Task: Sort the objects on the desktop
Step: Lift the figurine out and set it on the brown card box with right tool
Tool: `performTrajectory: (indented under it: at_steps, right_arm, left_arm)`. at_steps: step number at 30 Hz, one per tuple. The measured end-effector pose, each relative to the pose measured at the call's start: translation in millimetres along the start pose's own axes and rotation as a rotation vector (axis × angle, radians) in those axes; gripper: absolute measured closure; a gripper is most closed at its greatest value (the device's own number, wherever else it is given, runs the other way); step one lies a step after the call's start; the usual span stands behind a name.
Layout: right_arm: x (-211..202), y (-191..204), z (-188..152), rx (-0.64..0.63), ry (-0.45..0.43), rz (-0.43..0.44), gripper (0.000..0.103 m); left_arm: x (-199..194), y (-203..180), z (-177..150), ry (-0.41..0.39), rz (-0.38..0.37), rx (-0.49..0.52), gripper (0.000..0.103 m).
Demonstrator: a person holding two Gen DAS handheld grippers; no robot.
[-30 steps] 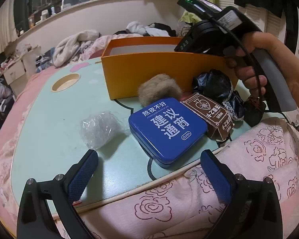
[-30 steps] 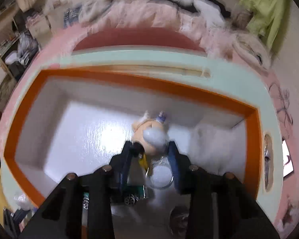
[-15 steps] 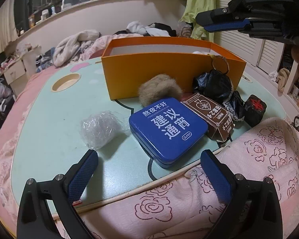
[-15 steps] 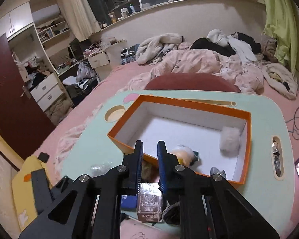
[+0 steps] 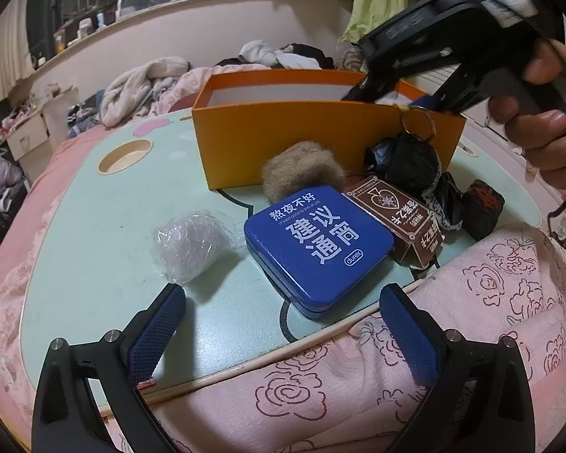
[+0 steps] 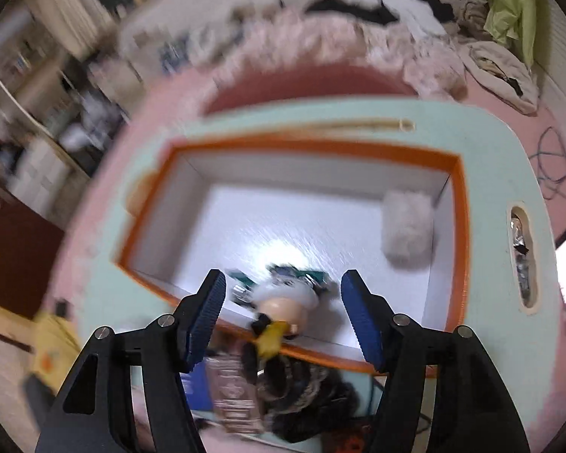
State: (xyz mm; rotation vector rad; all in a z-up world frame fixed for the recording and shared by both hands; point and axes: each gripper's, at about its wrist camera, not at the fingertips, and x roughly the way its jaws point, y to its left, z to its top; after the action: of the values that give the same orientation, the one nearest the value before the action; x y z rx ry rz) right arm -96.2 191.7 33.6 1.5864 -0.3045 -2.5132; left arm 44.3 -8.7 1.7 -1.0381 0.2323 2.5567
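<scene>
My left gripper (image 5: pixel 283 332) stands open over the table's near edge, nothing between its blue pads. Ahead of it lie a blue tin (image 5: pixel 317 245), a clear plastic wad (image 5: pixel 190 241), a brown fluffy ball (image 5: pixel 302 170), a brown card box (image 5: pixel 396 215), a black pouch (image 5: pixel 411 158) and a dark cube (image 5: pixel 483 207). My right gripper (image 6: pixel 285 313) hangs above the orange box (image 6: pixel 460 226), its jaws opening. A doll keychain (image 6: pixel 283 302) lies inside by the front wall, below the pads and untouched. Its ring (image 5: pixel 417 120) hangs over that wall. A white fluffy ball (image 6: pixel 407 230) sits in the box's right end.
The mint-green table (image 5: pixel 94 226) has a round cup hole (image 5: pixel 124 156) at the left and a slot (image 6: pixel 522 256) at the right. A pink rose-print blanket (image 5: pixel 471 302) lies along the near edge. A hand (image 5: pixel 539 124) holds the right gripper; clothes are piled behind.
The right gripper, first around the doll in the box, rose with its jaws nearly shut and empty, then tipped back down over the box with jaws wide. The left gripper stayed put.
</scene>
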Motion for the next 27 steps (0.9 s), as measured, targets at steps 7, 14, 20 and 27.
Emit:
performTrajectory:
  at_steps: [7,14,20,27]
  right_arm:
    - [-3.3,-14.4,-3.8,0.075,-0.028,0.103,0.065]
    - [-59.5,15.5,-45.9,-0.098,-0.212,0.265,0.065]
    - [-40.3,14.0,-49.7,-0.110,-0.198,0.233,0.056]
    - [-70.0,3.0,-78.2,-0.135,-0.341,0.177,0.031]
  left_arm:
    - [-0.9,-0.2,0.4,0.000,0.001,0.000,0.001]
    - [-1.6,0.7,-0.1,0.000,0.001,0.000,0.001]
    - [-1.8,-0.2,0.1,-0.001,0.001,0.000,0.001]
    - [-2.4,0.2,-0.2,-0.001,0.002,0.000,0.001]
